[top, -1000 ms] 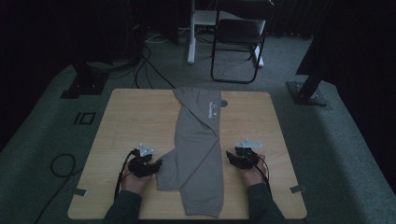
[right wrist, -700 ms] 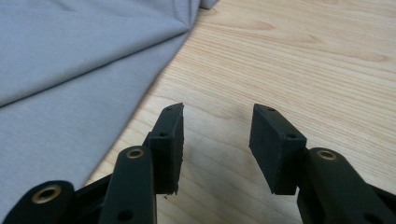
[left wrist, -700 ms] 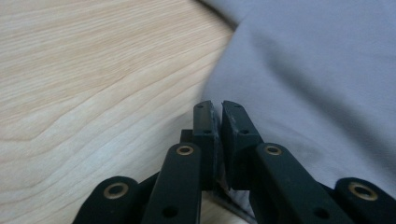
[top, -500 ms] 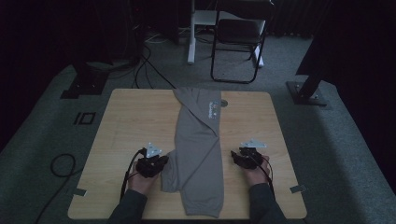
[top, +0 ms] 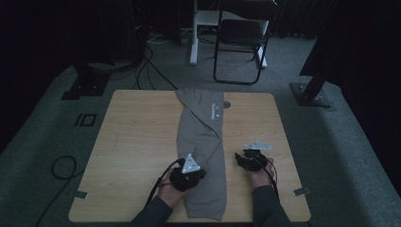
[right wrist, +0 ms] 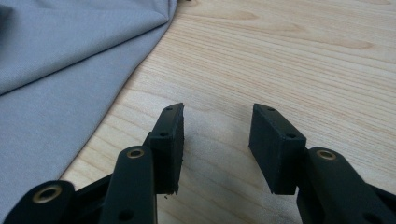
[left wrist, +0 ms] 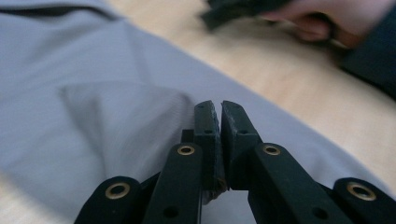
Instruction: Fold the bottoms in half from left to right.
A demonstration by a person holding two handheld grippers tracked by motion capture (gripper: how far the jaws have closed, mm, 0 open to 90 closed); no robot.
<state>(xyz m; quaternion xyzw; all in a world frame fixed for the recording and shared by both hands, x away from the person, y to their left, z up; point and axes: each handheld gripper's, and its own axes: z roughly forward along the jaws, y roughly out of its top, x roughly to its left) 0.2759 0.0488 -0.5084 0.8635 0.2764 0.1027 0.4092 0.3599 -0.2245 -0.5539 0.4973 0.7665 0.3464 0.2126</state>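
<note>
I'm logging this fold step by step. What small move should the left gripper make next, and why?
Probably carry the pinched edge on across the grey garment toward the right gripper. The left gripper has its jaws shut on a raised fold of cloth, lifted over the garment, while the right gripper waits open on bare table.

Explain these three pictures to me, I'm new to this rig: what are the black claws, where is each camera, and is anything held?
There is no robot: a person holds a two-jaw gripper in each hand. The high view looks down on the wooden table, where a grey garment lies lengthwise. The other two cameras ride on the grippers. The left gripper has just been closing and pinches a fold of the garment. The right gripper stands open over bare wood.
</note>
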